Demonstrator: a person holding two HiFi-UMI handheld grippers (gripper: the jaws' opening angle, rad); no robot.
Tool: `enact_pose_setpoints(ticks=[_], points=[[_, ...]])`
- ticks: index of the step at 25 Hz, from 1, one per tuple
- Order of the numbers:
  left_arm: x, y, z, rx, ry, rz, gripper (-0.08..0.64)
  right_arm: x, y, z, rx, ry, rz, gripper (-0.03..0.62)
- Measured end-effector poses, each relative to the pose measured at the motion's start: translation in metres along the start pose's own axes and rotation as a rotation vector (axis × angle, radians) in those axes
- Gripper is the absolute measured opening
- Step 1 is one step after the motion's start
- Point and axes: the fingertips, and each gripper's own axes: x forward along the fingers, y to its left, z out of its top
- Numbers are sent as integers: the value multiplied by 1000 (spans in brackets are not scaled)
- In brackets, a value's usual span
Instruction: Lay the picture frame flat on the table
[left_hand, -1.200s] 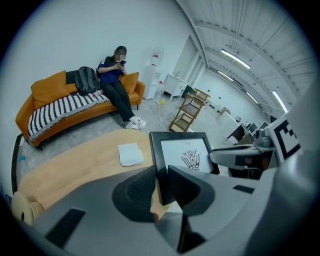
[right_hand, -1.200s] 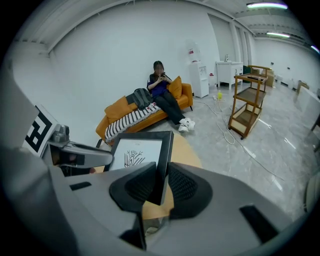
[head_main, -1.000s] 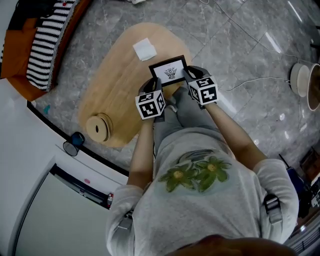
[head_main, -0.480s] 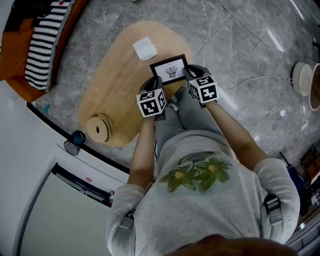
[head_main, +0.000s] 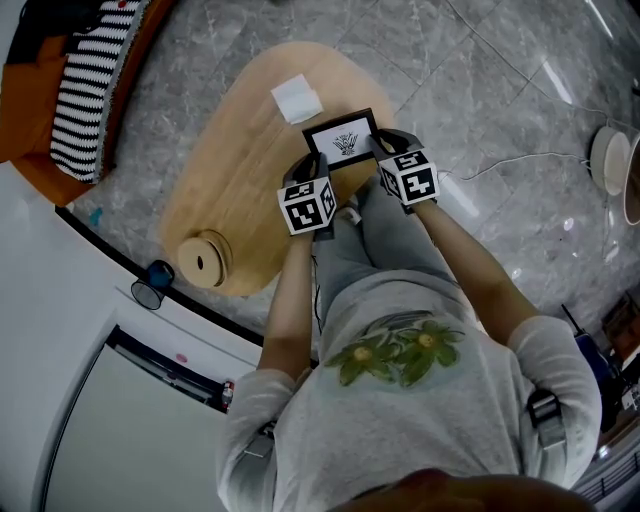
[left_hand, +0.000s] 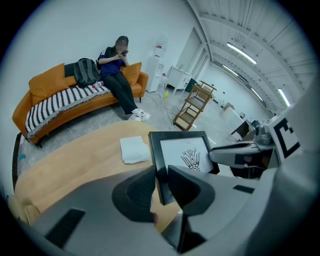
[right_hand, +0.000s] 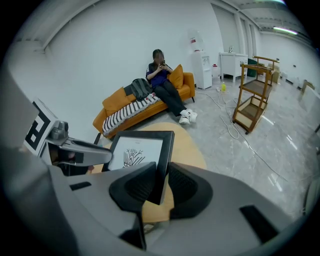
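A black picture frame (head_main: 342, 140) with a white mat and a plant drawing is held by its two side edges over the near end of the oval wooden table (head_main: 240, 150). My left gripper (head_main: 318, 172) is shut on the frame's left edge, and my right gripper (head_main: 381, 152) is shut on its right edge. In the left gripper view the frame (left_hand: 182, 155) stands tilted back, with its edge pinched in my left gripper (left_hand: 161, 182). The right gripper view shows the frame (right_hand: 137, 152) clamped in my right gripper (right_hand: 163, 182). Whether the bottom edge touches the table is hidden.
A folded white napkin (head_main: 297, 98) lies on the table just beyond the frame. A round wooden lidded box (head_main: 205, 260) sits at the table's left end. An orange sofa (left_hand: 65, 100) with a striped blanket and a seated person (left_hand: 117, 65) is behind. A wooden shelf cart (right_hand: 255, 90) stands right.
Both grippers have sunk a little toward the table top with the frame between them. Both grips look the same as before.
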Motion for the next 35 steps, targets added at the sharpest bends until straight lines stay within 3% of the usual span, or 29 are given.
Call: enact_pose_setpoints(ticks=[35], points=[[67, 32, -41, -28, 47, 11, 94, 72, -18, -38, -21, 80, 10, 86]])
